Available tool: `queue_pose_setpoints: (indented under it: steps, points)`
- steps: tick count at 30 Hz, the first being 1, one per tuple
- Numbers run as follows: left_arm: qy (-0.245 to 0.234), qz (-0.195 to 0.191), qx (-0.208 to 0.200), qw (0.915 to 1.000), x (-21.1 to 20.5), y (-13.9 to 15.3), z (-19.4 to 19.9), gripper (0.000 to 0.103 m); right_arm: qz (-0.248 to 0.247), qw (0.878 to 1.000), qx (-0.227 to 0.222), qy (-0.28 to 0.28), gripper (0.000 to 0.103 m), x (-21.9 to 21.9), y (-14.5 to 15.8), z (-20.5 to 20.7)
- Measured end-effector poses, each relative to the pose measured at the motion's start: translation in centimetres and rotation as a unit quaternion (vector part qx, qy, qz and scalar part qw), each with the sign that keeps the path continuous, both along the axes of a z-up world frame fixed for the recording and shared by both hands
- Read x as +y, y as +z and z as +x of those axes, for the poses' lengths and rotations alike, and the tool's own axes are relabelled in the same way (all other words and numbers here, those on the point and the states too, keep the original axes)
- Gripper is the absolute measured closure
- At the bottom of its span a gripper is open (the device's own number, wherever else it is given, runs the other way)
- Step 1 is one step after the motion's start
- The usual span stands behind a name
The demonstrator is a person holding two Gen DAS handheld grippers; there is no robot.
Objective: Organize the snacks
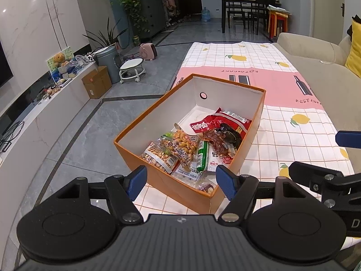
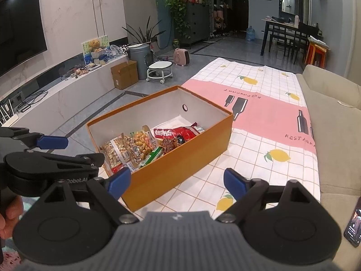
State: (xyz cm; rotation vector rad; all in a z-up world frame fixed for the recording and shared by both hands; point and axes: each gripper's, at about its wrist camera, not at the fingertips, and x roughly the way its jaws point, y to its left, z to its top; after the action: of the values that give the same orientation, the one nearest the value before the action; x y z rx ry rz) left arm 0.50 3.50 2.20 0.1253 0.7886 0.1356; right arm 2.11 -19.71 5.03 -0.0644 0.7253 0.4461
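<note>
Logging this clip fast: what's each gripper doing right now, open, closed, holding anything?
Left gripper: open, holding nothing, above the near end of the orange box.
Right gripper: open, holding nothing.

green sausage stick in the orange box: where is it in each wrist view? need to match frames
Left wrist: green sausage stick stands near-vertical at centre, by the near end of the orange box, right of the peanut packs.
Right wrist: it lies diagonally left of centre, against the box's near long wall.
Shared landmark: the round hole in the box's far end wall.
</note>
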Motion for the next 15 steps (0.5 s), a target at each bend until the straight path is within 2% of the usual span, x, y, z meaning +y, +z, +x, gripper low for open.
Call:
queue_pose_setpoints:
  steps: [15]
  points:
    - [-0.003,0.000,0.000,1.0000,-0.11,0.04,-0.02,0.021,-0.001,1.000,-0.001,-0.004,0.017,0.02,-0.17,0.11]
